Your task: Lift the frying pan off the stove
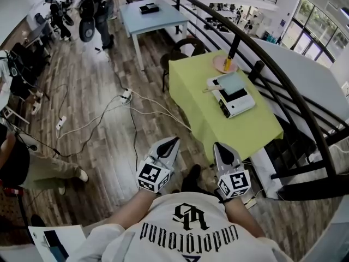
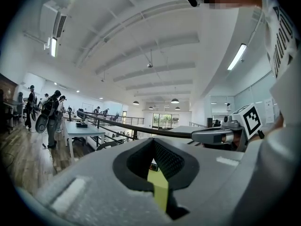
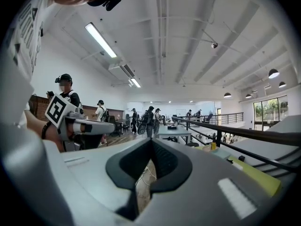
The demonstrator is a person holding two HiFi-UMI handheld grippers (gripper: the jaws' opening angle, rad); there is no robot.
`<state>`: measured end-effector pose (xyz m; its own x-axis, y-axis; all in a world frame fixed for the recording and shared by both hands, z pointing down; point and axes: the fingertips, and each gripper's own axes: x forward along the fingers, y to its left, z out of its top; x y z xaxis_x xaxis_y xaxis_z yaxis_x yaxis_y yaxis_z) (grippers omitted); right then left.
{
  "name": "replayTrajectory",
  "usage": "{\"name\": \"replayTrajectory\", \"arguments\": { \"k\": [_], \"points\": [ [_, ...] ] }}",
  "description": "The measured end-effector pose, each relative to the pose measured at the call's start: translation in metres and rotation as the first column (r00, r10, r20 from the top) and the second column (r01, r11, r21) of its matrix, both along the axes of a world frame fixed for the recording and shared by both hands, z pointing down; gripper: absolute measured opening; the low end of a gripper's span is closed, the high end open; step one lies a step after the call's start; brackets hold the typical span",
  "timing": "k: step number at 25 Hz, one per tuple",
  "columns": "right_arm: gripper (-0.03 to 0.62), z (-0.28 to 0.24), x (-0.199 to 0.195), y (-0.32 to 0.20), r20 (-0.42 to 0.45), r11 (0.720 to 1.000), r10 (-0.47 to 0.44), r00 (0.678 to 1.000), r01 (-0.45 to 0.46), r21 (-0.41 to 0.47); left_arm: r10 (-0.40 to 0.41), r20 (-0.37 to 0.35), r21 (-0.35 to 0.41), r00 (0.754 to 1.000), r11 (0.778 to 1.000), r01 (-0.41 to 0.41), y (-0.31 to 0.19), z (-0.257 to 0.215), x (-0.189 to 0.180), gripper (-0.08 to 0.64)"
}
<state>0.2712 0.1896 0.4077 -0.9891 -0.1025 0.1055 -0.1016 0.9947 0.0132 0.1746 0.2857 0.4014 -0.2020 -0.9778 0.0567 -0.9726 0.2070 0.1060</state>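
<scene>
Person: white printed T-shirt at the bottom of the head view, both forearms reaching forward with a gripper in each hand.
Left gripper: held about level over the wood floor, marker cube towards the wrist. Its own view shows the fingers pressed together with nothing between them.
Right gripper: just beside the left one and about level, close to the table's near corner. Its fingers are also fully together and empty.
Floor: wood planks, with a white power strip and loose cables trailing to the left.
Table: covered in yellow-green cloth, ahead and to the right of both grippers and touched by neither.
Stove: a white tabletop unit with a black panel, standing on the table's right side.
Frying pan: square and pale blue-grey, resting on the far part of the stove. A tan handle points left, and the pan is well apart from both grippers.
Plate: pink, beyond the stove, with an orange bottle standing on it.
Railing: black, curving along the table's right side.
Far table: blue-grey, with a dark box on top.
People: several stand near the top left, and one sits at the left edge.
</scene>
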Motion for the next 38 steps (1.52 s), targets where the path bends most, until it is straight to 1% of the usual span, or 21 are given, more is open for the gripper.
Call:
{"name": "replayTrajectory", "arguments": {
  "k": [3,8,10,12,14,19,23,28,33,35,38],
  "points": [
    [0.002,0.003,-0.017,-0.014,-0.009,1.0,0.003,1.0,-0.003,-0.011,-0.004,-0.01,-0.008,1.0,1.0,0.003,-0.009,0.004,-0.015,0.006],
    [0.002,0.016,-0.058,-0.032,-0.003,0.998,-0.04,0.999,0.04,-0.038,-0.042,-0.018,-0.047,0.999,0.998,0.042,-0.019,0.019,-0.05,0.006],
    [0.002,0.014,-0.076,-0.039,0.017,0.997,-0.07,0.997,0.07,-0.024,-0.048,-0.02,-0.062,0.999,0.997,0.047,-0.027,0.024,-0.064,0.006],
    [0.002,0.013,-0.094,-0.049,0.016,0.995,-0.102,0.995,0.102,-0.002,-0.056,-0.022,-0.07,0.998,0.996,0.054,-0.038,0.028,-0.078,0.006],
    [0.002,0.014,-0.112,-0.061,0.008,0.993,-0.122,0.993,0.122,0.002,-0.068,-0.024,-0.075,0.997,0.995,0.066,-0.051,0.029,-0.095,0.006],
    [0.002,0.016,-0.156,-0.106,0.003,0.989,-0.148,0.989,0.148,-0.022,-0.09,-0.03,-0.082,0.995,0.993,0.088,-0.093,0.028,-0.139,0.006],
    [0.002,0.022,-0.183,-0.144,-0.015,0.985,-0.167,0.986,0.166,-0.037,-0.084,-0.032,-0.09,0.996,0.993,0.081,-0.138,0.03,-0.167,0.006],
    [0.002,0.026,-0.203,-0.193,-0.019,0.985,-0.165,0.986,0.164,-0.049,-0.07,-0.029,-0.092,0.997,0.994,0.067,-0.187,0.031,-0.187,0.006],
    [0.002,0.035,-0.213,-0.226,-0.038,0.987,-0.15,0.988,0.147,-0.071,-0.042,-0.041,-0.109,0.998,0.993,0.037,-0.226,0.036,-0.205,0.006],
    [0.002,0.039,-0.214,-0.238,-0.048,0.988,-0.134,0.99,0.129,-0.083,-0.025,-0.052,-0.111,0.998,0.994,0.019,-0.24,0.038,-0.21,0.006],
    [0.002,0.044,-0.21,-0.252,-0.058,0.992,-0.097,0.994,0.091,-0.09,0.023,-0.065,-0.117,0.998,0.993,-0.031,-0.262,0.044,-0.209,0.006]
  ]
}}
